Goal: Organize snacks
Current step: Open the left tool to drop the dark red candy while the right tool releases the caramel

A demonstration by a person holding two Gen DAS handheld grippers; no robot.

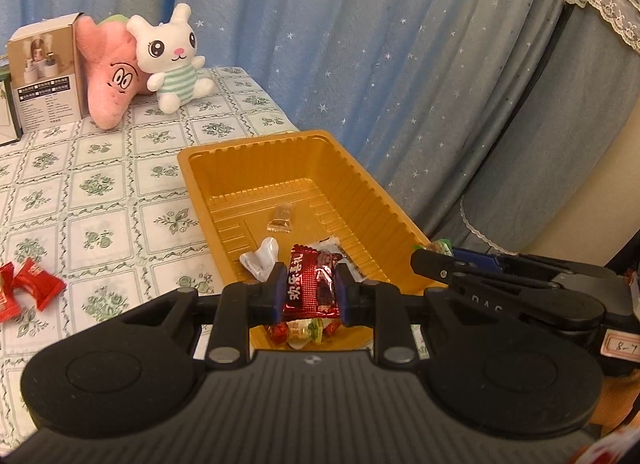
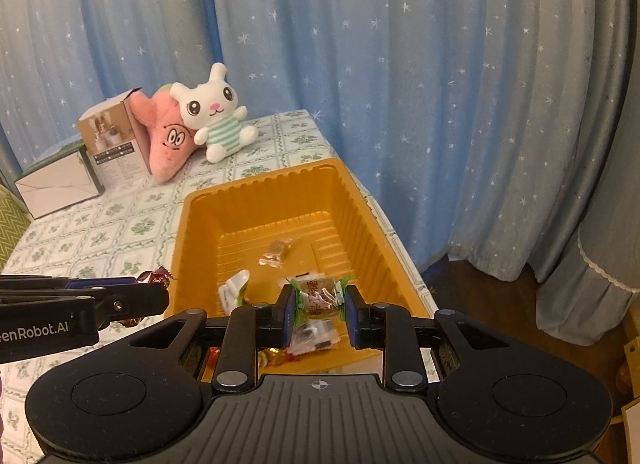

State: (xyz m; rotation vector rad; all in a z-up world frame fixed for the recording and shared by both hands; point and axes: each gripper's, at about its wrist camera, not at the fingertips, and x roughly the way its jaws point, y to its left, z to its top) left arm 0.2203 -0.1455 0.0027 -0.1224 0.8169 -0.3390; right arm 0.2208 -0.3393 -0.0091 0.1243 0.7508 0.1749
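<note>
My left gripper [image 1: 308,290] is shut on a dark red foil candy [image 1: 310,284] and holds it over the near end of the gold plastic tray [image 1: 224,152]. My right gripper [image 2: 318,306] is shut on a clear candy with green ends [image 2: 320,298], also above the tray's [image 2: 256,190] near end. Several wrapped snacks lie in the tray, among them a clear packet [image 2: 274,254] and a white one [image 2: 234,288]. Two red candies [image 1: 28,290] lie on the tablecloth at the left. The right gripper shows at the right edge of the left wrist view [image 1: 436,262].
A white plush rabbit [image 1: 172,58], a pink plush star [image 1: 110,76] and a cardboard box [image 1: 44,76] stand at the table's far end. A mirrored box [image 2: 56,186] sits beside them. Blue starred curtains hang behind and to the right. The table edge runs along the tray's right side.
</note>
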